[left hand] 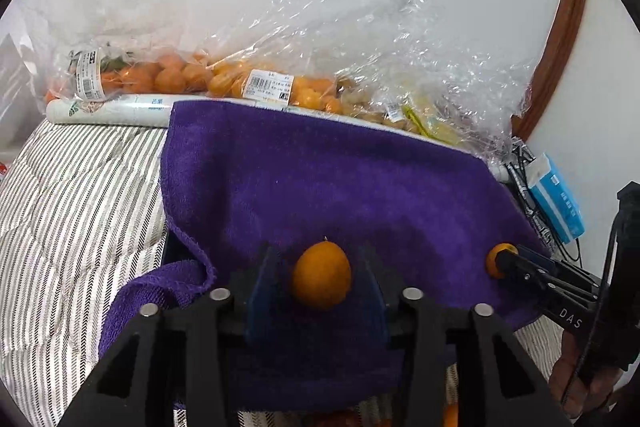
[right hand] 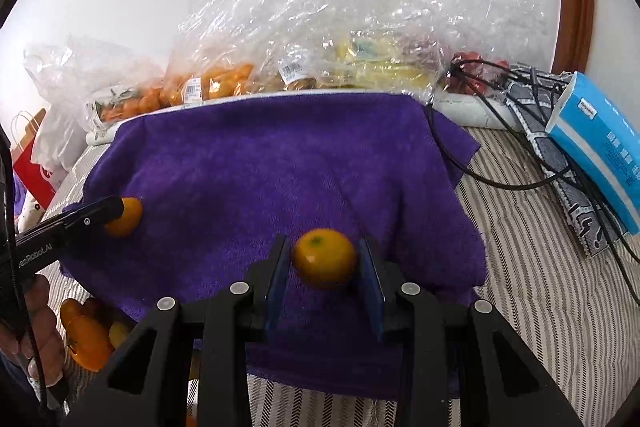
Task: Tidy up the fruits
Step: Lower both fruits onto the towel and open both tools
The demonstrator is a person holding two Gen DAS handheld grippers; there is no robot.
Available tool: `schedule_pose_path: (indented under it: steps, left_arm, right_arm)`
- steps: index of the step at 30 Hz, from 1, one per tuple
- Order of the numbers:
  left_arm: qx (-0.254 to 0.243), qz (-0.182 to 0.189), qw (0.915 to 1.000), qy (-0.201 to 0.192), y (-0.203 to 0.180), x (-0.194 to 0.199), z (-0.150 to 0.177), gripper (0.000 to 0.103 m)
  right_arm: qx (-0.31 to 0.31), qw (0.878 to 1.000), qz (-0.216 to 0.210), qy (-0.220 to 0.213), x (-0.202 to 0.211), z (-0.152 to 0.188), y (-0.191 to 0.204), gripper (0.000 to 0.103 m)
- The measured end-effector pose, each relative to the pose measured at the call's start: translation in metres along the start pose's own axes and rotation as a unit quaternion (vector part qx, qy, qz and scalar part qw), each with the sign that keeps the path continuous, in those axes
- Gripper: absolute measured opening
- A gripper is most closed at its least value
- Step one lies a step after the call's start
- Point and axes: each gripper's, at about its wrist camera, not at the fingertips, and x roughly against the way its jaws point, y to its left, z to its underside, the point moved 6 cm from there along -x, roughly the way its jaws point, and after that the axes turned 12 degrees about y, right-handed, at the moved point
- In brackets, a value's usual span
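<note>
A purple towel [left hand: 320, 179] lies spread over striped bedding. In the left wrist view a small oval orange fruit [left hand: 321, 275] rests on the towel between the blue pads of my left gripper [left hand: 320, 255], with a gap on each side, so the gripper is open. In the right wrist view a rounder orange fruit [right hand: 324, 259] sits between the pads of my right gripper [right hand: 324, 247], with only slim gaps, so the pads are just off it. Each gripper also shows at the other view's edge, with its fruit at the fingertips.
Clear plastic bags of orange fruits [left hand: 176, 79] and yellow produce [right hand: 380, 67] line the wall behind the towel. A blue tissue pack [right hand: 600, 147] and black cables [right hand: 520, 183] lie to the right. More orange fruits [right hand: 86, 335] lie lower left by a hand. A red paper bag [right hand: 32, 167] stands at the left.
</note>
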Motion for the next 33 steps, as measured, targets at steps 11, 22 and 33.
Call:
schedule_pose_path:
  steps: [11,22,33]
  left_arm:
    - [-0.017,-0.006,0.9995,-0.028,-0.008,0.010,0.001,0.059]
    - [-0.025,-0.005,0.9987,-0.043,-0.014,0.016,0.000,0.059]
    - [-0.014,0.021,0.9972,-0.070,-0.027,0.046,0.004,0.057]
  right_arm:
    - [-0.004,0.999,0.006,-0.040,0.022,-0.003,0.002,0.049]
    - [-0.009,0.998,0.000,-0.066,0.037,-0.008,0.005,0.049]
    - [-0.012,0.996,0.036,-0.087,0.112,0.029,0.017,0.049]
